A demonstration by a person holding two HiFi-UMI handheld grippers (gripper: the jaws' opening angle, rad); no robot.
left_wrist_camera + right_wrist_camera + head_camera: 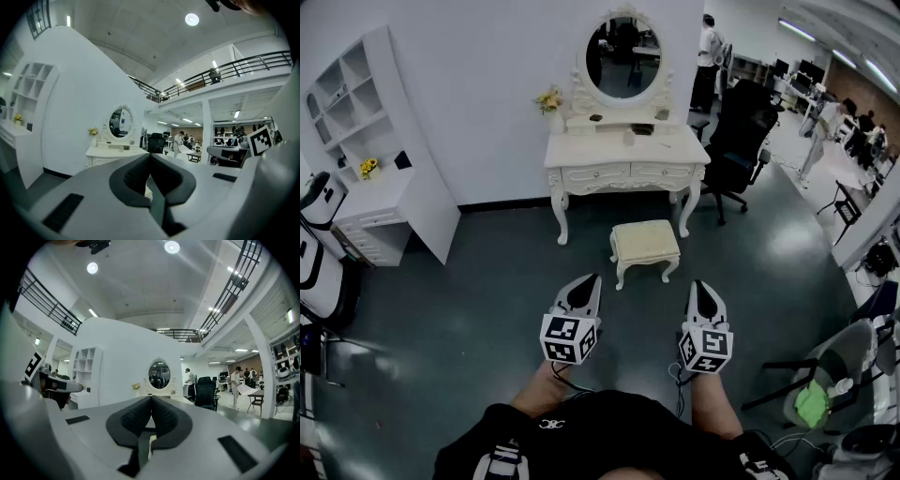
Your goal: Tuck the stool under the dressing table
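L tool (591,282) & R tool (701,286) level, side by side, both closed, empty, facing stool (645,242)

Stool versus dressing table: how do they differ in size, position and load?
The stool is low and small; the dressing table is taller and wider. The stool stands on the floor; the dressing table backs against the wall. The stool's top is bare; the dressing table carries a mirror and flowers. Both are cream with curved legs.
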